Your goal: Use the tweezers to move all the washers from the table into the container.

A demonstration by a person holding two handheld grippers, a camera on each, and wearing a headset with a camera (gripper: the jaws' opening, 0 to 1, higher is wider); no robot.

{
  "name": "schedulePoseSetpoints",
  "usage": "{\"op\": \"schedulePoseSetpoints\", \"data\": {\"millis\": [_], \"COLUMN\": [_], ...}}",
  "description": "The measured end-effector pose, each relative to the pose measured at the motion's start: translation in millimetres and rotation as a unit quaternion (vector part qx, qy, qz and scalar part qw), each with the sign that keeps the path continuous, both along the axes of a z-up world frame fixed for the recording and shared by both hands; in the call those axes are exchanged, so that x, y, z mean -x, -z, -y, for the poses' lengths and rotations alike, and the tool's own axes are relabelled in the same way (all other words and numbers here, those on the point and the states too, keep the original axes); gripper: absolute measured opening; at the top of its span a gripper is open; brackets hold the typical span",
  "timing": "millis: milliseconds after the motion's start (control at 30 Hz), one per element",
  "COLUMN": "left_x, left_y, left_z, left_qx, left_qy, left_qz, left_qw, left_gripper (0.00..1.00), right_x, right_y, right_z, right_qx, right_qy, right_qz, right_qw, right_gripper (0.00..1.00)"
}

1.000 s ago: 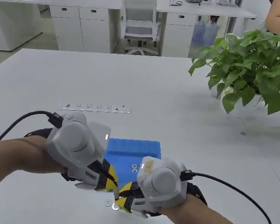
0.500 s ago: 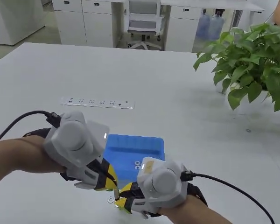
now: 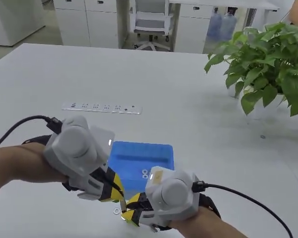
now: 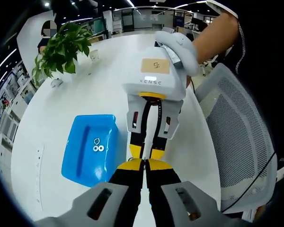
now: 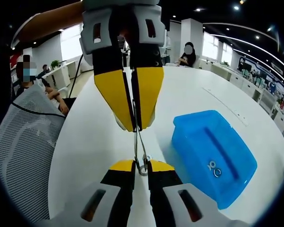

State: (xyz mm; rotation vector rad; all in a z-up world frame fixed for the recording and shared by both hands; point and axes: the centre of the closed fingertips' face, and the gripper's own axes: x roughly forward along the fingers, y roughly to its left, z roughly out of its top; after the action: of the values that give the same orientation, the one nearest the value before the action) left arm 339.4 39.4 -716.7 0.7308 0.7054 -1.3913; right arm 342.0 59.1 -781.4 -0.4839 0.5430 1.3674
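Table [image 3: 198,124]: white, beneath both of your grippers.
Container [image 3: 139,153]: blue, on the table just beyond your jaws, with washers [image 4: 98,146] lying inside.
Left gripper [image 4: 144,164]: your jaws are clamped tight on the tweezers [image 5: 138,142].
Right gripper [image 5: 142,166]: your jaws are nearly closed, pinching the tweezers' tips.
Loose washer [image 3: 117,211]: on the table beside the jaw tips, outside the container.
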Motion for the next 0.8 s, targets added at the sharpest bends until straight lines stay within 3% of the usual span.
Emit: {"op": "schedulePoseSetpoints", "data": {"millis": [267, 800], "left_x": [0.3, 2.8], "left_y": [0.2, -0.9], "left_z": [-1.1, -0.6], "left_qx": [-0.002, -0.001], "left_qy": [0.0, 0.002], "left_qz": [0.002, 0.001], "left_qw": [1.0, 1.0], "left_gripper": [0.06, 0.06], "right_x": [5.2, 3.0], "right_y": [3.4, 0.9], "right_z": [2.3, -2.1], "right_qx": [0.005, 0.002], "right_qy": [-0.009, -0.015], "right_qz": [0.003, 0.015], "right_qw": [0.9999, 0.9998], "right_gripper": [0.15, 0.12]}}
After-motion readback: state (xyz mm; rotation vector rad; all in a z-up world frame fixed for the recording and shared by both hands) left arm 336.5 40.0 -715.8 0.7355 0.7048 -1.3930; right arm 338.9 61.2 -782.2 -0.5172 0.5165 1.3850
